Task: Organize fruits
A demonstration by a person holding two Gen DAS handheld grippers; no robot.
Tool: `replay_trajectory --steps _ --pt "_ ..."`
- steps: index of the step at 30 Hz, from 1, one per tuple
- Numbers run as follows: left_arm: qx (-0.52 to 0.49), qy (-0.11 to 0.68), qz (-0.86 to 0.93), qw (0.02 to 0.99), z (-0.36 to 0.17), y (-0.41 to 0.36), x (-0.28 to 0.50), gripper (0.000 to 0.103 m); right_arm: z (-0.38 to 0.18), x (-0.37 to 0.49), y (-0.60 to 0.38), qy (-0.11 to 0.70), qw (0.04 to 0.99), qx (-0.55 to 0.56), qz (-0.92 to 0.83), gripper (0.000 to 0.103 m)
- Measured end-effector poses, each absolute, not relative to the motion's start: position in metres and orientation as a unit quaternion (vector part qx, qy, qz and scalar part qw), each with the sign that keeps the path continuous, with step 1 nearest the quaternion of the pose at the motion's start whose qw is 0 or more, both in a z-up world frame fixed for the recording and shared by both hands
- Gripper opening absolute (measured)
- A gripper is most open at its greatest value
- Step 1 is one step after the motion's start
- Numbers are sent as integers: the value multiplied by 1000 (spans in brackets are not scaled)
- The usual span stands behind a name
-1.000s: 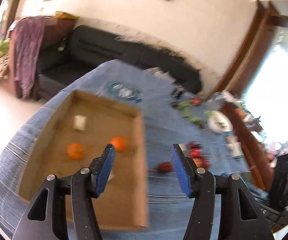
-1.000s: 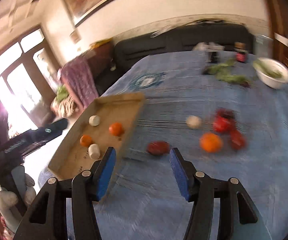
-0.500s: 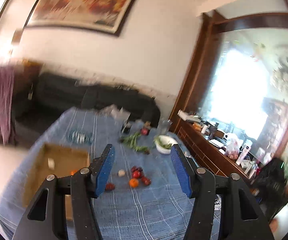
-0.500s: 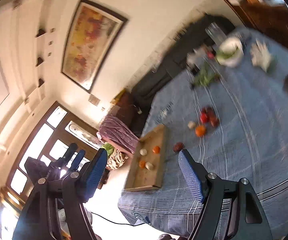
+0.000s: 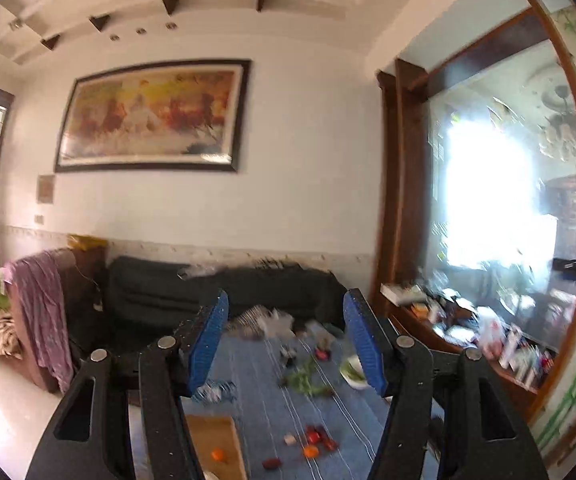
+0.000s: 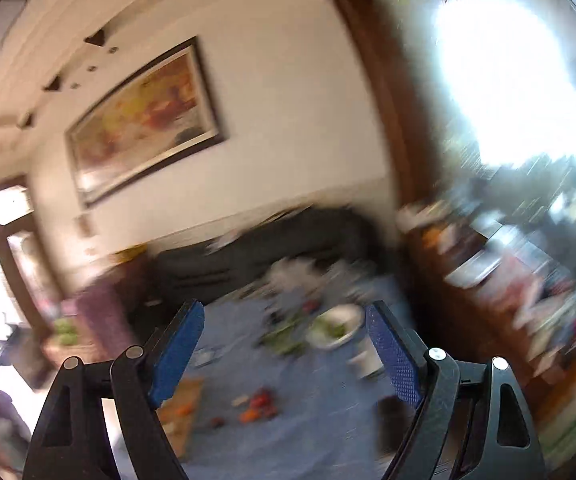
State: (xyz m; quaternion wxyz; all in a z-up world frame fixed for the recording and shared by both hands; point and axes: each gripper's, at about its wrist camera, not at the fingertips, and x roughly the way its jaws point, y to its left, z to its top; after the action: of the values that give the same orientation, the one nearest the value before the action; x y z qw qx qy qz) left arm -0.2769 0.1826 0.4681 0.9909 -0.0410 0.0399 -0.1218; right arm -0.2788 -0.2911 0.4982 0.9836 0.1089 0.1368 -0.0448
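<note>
Fruit (image 5: pixel 311 451) is still lying on the table (image 5: pixel 272 396), one orange (image 5: pixel 218 455) is sitting in our box (image 5: pixel 228 432), and we are holding both the left gripper (image 5: pixel 286 340) and the right gripper (image 6: pixel 284 350) wide apart and empty.

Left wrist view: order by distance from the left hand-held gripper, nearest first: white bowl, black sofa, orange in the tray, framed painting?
1. Orange in the tray: lowest in frame, below the left hand-held gripper, left of centre.
2. White bowl: mid-table, toward the right.
3. Black sofa: beyond the table's far end.
4. Framed painting: on the wall above the sofa.

Right view motion-blurred, tray (image 5: pixel 224 446) cut off, fruits (image 5: pixel 312 446) tiny
</note>
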Motion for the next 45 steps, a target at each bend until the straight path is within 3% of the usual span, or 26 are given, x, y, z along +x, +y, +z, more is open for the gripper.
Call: replay_trajectory --steps 6,10,15,19,25,28,30,31,36,45 --pt "-40 25 -45 998 526 214 -265 70 618 -331 -328 47 948 15 -316 88" --pt "-11 49 -10 999 523 219 -250 76 626 -339 -325 66 937 -20 -342 94" --pt "10 86 -46 995 455 207 -232 86 521 -298 -289 100 966 -80 -227 102" --pt "21 149 -80 985 376 185 -204 86 388 -243 -246 200 969 -97 -106 102" --pt "-32 255 -155 954 238 154 -150 86 210 -162 -179 284 955 -81 34 101" --pt "-8 291 -153 944 175 130 -126 86 139 -114 -156 336 935 -62 94 86" --pt "15 325 -148 934 137 113 -112 82 106 -84 -141 368 922 -52 111 51" --pt "18 339 -156 928 124 109 -107 79 87 -68 -135 389 912 -41 123 43" --pt "38 395 -177 901 72 92 -90 53 36 -18 -124 420 894 23 156 41" --pt "33 442 -158 883 42 96 -33 53 15 24 -134 421 886 88 170 43"
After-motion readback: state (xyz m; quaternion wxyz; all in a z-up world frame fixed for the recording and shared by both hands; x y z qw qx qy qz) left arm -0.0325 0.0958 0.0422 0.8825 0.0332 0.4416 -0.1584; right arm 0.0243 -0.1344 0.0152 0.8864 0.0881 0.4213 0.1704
